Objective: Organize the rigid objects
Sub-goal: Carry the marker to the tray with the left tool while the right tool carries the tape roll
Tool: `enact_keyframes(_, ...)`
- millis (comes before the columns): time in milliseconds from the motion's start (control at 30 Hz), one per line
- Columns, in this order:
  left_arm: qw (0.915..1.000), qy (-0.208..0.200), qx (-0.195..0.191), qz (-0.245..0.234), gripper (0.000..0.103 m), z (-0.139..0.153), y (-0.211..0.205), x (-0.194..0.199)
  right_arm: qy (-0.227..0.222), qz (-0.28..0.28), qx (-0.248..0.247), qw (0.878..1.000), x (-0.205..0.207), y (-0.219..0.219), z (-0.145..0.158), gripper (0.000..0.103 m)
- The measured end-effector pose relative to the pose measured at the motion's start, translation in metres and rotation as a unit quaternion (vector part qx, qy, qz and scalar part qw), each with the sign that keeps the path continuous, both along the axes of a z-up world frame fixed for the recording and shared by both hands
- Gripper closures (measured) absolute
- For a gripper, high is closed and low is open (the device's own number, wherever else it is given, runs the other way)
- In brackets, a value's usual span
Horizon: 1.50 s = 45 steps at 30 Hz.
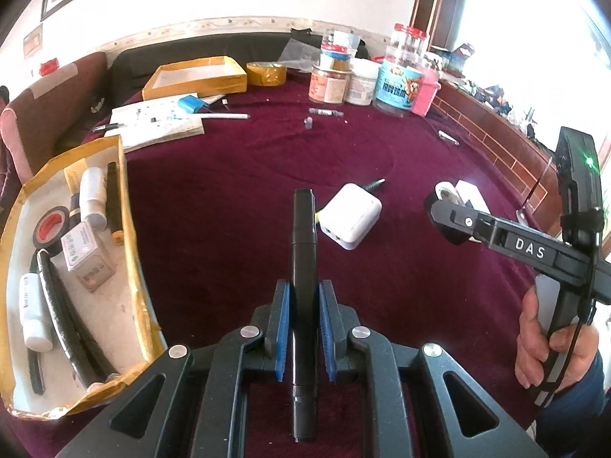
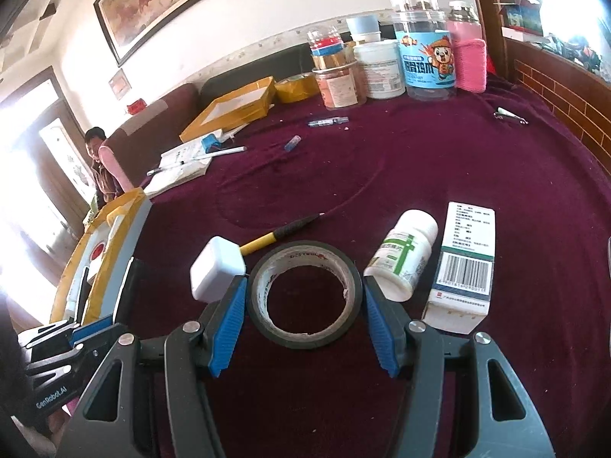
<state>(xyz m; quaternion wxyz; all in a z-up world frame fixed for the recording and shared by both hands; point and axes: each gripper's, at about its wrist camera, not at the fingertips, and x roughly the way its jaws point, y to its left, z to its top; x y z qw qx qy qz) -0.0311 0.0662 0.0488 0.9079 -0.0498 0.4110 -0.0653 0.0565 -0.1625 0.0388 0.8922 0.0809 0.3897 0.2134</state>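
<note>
My left gripper (image 1: 304,305) is shut on a black marker pen (image 1: 303,267), held above the maroon table to the right of a yellow cardboard tray (image 1: 131,229). The tray holds a black tape roll, small boxes, white tubes and black sticks. My right gripper (image 2: 305,297) is open, its blue pads on either side of a black tape roll (image 2: 305,294) that lies flat on the table. A white charger block (image 2: 215,267) lies just left of it and also shows in the left wrist view (image 1: 351,215). A white pill bottle (image 2: 404,253) and a medicine box (image 2: 464,267) lie to the right.
A yellow-handled screwdriver (image 2: 282,234) lies behind the tape. Jars and containers (image 2: 385,65) stand at the back of the table. A second yellow tray (image 1: 198,76), a notebook (image 1: 160,122), pens and a yellow tape roll (image 1: 266,73) lie at the back left. A person stands far left.
</note>
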Motion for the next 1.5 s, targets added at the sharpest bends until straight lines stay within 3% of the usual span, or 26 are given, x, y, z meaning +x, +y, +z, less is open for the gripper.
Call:
enact_keyframes(433, 0.9987, -0.035, -0.021, 0.031, 0.088, 0.024, 0.035, -0.013, -0.012, 0.033, 0.002, 0.999, -0.016, 0.026, 0.018, 0.044)
enact_keyframes(800, 0.9913, -0.063, -0.028, 0.112, 0.088, 0.041, 0.105, -0.028, -0.025, 0.095, -0.012, 0.995, -0.028, 0.074, 0.033, 0.044)
enact_keyframes(1200, 0.9757, -0.055, -0.047, 0.207, 0.088, 0.023, 0.182, -0.038, -0.039, 0.215, -0.037, 0.975, -0.057, 0.179, 0.043, 0.044)
enact_keyframes(1500, 0.9685, -0.037, -0.053, 0.241, 0.088, 0.006, 0.209, -0.044, -0.037, 0.282, -0.064, 0.956, -0.071, 0.253, 0.038, 0.044)
